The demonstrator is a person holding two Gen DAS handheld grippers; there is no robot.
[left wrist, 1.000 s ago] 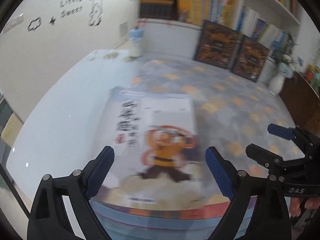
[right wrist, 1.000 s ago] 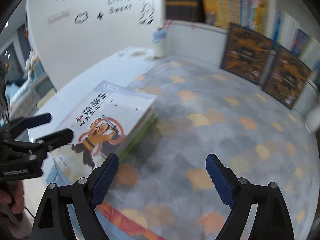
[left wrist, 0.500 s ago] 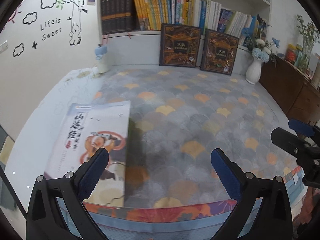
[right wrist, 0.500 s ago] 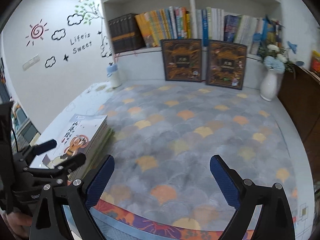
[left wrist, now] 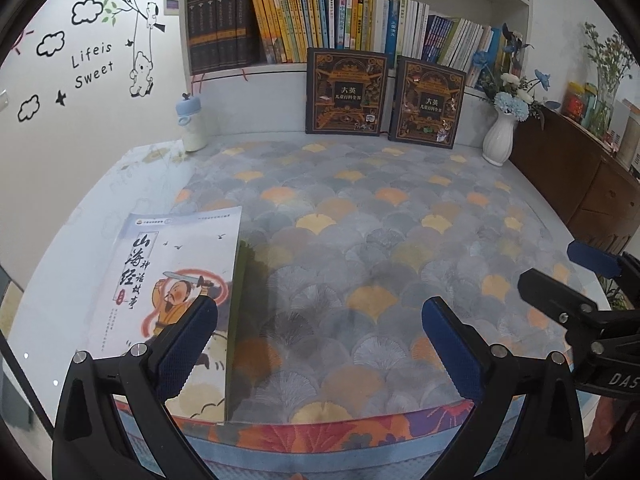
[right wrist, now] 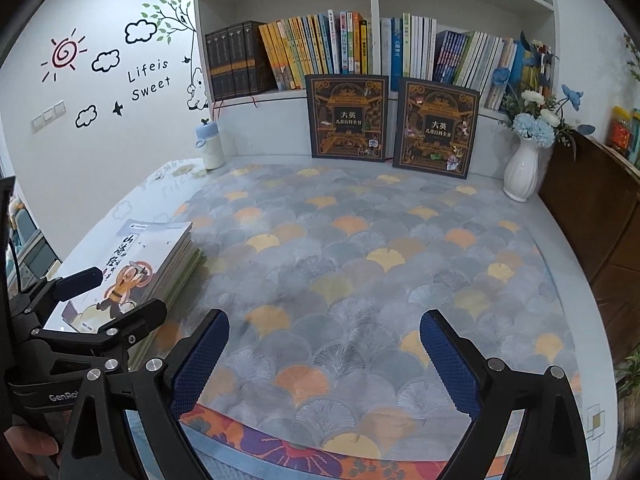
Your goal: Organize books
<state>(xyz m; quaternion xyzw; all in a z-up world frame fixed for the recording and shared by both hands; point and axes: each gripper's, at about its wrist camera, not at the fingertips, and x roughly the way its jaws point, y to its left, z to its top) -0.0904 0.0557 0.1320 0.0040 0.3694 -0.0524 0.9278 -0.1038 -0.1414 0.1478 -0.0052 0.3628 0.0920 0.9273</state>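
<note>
A stack of books with a cartoon-warrior cover on top lies flat at the near left of the patterned mat; in the right wrist view the stack shows several layers. My left gripper hovers open just right of the stack, its left finger over the cover's corner, nothing between its pads. My right gripper is open over bare mat, further right. Each gripper shows in the other's view: right gripper, left gripper. Two dark ornate books lean upright below the bookshelf.
A blue-capped bottle stands at the back left, and a white vase with flowers at the back right. A brown wooden cabinet borders the right side. The shelf rows hold upright books. A hand grips the left tool.
Both views swung from the book stack toward the shelf. The stack, once between my left fingers, now lies at the left. Since half a second ago almost nothing has moved.
</note>
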